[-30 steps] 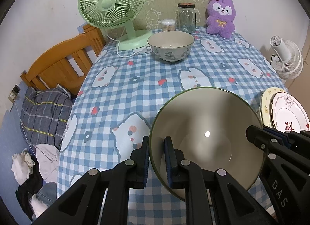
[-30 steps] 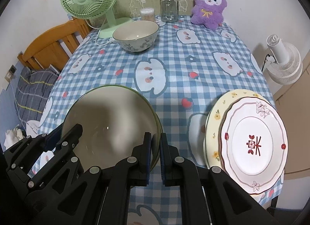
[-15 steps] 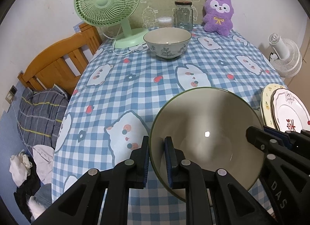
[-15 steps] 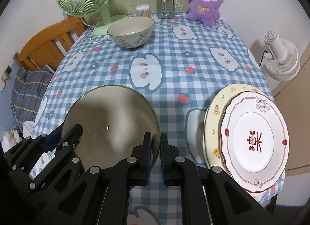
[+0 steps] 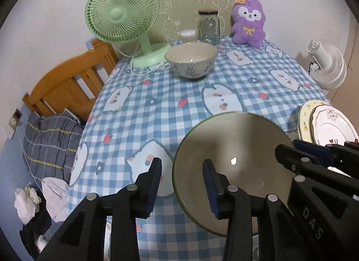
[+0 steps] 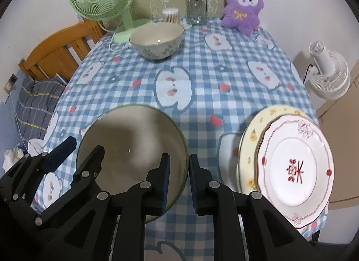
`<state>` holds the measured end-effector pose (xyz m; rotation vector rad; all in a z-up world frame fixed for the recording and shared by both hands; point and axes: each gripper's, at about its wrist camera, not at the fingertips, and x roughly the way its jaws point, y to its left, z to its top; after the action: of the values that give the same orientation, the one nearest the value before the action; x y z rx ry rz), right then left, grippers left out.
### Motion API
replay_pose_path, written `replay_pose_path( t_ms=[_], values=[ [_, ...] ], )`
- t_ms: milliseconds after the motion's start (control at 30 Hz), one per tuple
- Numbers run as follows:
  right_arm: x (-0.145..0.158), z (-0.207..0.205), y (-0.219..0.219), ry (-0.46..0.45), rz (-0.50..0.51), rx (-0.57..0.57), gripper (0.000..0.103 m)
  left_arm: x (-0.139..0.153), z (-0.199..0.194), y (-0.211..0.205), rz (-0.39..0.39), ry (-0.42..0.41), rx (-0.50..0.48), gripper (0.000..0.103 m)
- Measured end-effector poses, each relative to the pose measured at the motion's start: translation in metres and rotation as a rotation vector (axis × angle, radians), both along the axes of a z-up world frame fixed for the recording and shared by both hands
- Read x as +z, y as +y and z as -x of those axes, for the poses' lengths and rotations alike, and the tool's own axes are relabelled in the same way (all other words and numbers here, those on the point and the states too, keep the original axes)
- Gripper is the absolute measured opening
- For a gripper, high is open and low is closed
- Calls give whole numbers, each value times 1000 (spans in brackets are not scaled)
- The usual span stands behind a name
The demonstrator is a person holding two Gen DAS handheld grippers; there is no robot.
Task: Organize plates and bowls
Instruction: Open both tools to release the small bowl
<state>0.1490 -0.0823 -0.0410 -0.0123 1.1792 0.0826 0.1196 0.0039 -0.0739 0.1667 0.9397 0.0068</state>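
Checkered bench [image 5: 179, 94] fills your view, the big grey bowl [image 5: 235, 160] sitting low center. Your left gripper [image 5: 181, 182] and right gripper [image 6: 178, 178] straddle its rim, fingers spreading, no longer pinching.

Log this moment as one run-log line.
left tool: opening, straddling rim | right tool: opening, straddling rim | green-rimmed bowl: on table | plates: stacked

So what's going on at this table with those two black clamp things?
A person is tidying dishes with two hand-held grippers. Both flank the green-rimmed bowl near the table's front edge. The left gripper and the right gripper each have the rim between their jaws, and both are opening, letting it go. A floral bowl sits farther back, and two stacked plates lie to the right.
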Motion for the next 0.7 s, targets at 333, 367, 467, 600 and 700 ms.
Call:
replay_pose_path(
  t_ms=[333, 367, 467, 600, 700],
  values=[
    [25, -4, 4, -36, 58, 13, 21, 16, -9, 8, 64, 24, 15, 54],
    [28, -5, 5, -41, 60, 15, 21, 19, -10, 8, 65, 20, 12, 54],
    [35, -7, 5, -49, 53, 25, 21, 27, -10, 7, 59, 5, 11, 56],
    [50, -9, 4, -88, 58, 31, 21, 41, -11, 8, 57, -29, 20, 62],
    [60, -12, 3, -104, 64, 48, 21, 53, -13, 9, 68, -57, 26, 67]
  ],
)
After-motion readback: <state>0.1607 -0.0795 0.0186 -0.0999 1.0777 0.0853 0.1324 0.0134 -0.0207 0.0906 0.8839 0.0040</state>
